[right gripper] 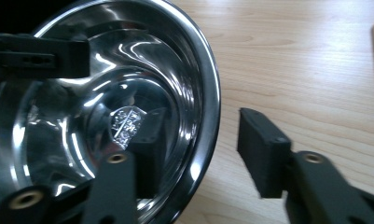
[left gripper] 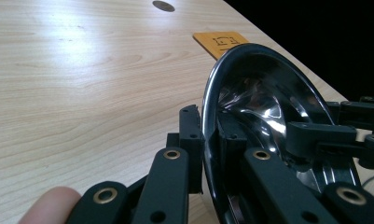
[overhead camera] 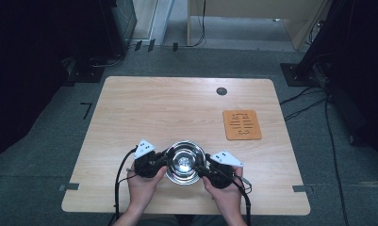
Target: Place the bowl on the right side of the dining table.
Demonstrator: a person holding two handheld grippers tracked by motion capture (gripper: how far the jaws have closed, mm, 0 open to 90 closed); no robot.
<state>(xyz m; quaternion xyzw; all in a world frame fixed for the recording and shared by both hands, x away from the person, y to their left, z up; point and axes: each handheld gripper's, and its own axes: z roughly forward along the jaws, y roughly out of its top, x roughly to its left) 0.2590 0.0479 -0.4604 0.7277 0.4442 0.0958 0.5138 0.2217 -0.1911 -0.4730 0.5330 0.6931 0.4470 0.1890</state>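
Pale wood is spreading under everything as the table [overhead camera: 186, 108] is sitting in a dim room with dark stands at both sides and cables trailing over the grey floor.

At the near edge, left of centre, the left gripper [overhead camera: 159, 159] is clenching the left rim of a shiny steel bowl [overhead camera: 184, 162]; in the left gripper view its jaws are standing tight on either side of the thin rim [left gripper: 208, 116], one outside and one inside. The bowl is resting near the person's side of the table, between the two hands.

On the bowl's other side, the right gripper [overhead camera: 201, 165] is straddling the opposite rim. In the right gripper view one jaw is sitting inside the bowl [right gripper: 128, 93], while the outer jaw is standing apart from the wall with bare wood showing between, so this gripper is not yet gripping.

Further right and farther back, an orange mat [overhead camera: 242, 125] is lying flat, well apart from the bowl, and a small dark grommet [overhead camera: 221, 91] is sitting near the far edge.

Judging from this, the risk is a lift on one firm hold alone: the polished rim is likely slippery, and the bowl could tilt, pivot on the left jaws or slide free if the right side is not pressing first.
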